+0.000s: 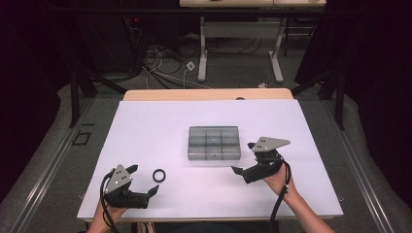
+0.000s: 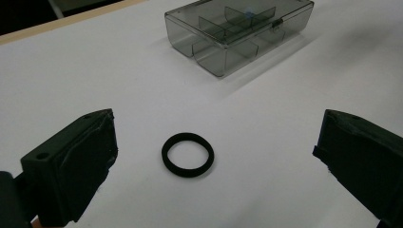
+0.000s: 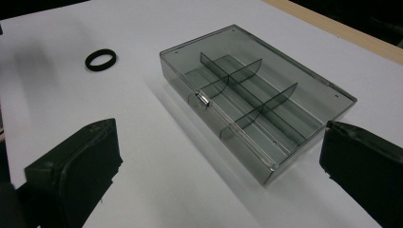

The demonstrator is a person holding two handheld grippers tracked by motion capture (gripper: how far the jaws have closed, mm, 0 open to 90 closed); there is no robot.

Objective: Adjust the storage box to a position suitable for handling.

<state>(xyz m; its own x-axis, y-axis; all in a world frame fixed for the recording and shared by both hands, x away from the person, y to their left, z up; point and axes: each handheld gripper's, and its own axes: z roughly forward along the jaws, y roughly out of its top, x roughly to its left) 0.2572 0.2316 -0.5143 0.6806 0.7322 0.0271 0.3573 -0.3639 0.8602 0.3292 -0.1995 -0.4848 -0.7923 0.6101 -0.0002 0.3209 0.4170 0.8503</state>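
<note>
A: Any brand or writing to read?

B: No legible text that I can make out on the ring (image 2: 187, 154), the box (image 3: 256, 99) or either claw. The box is smoky clear plastic with dividers inside and a small metal clasp (image 3: 203, 99) on its front edge, lid down.

A: Where does the ring lie?

B: Flat on the white bench (image 1: 160, 131), toward the near left part. In the high view the ring (image 1: 159, 175) sits just beside the left claw (image 1: 144, 180), a little ahead of its tips. In the left gripper view it lies between the two black jaws and slightly beyond them, touching neither.

A: How is the left claw set?

B: Spread wide, holding nothing. Each jaw stands well off to its own side of the ring.

A: And the right claw?

B: The right claw (image 1: 245, 158) is also wide apart and has hold of nothing. It hovers by the box's near right corner; in the right gripper view the box (image 1: 214, 142) lies ahead between the jaws, its near corner close to the right-hand jaw, though I cannot tell whether they touch.

A: Ring and box?

B: Well apart. The box sits mid-bench; the ring is nearer the person, to its left. From the right gripper view the ring (image 3: 100, 60) shows far off past the box's left end.
</note>
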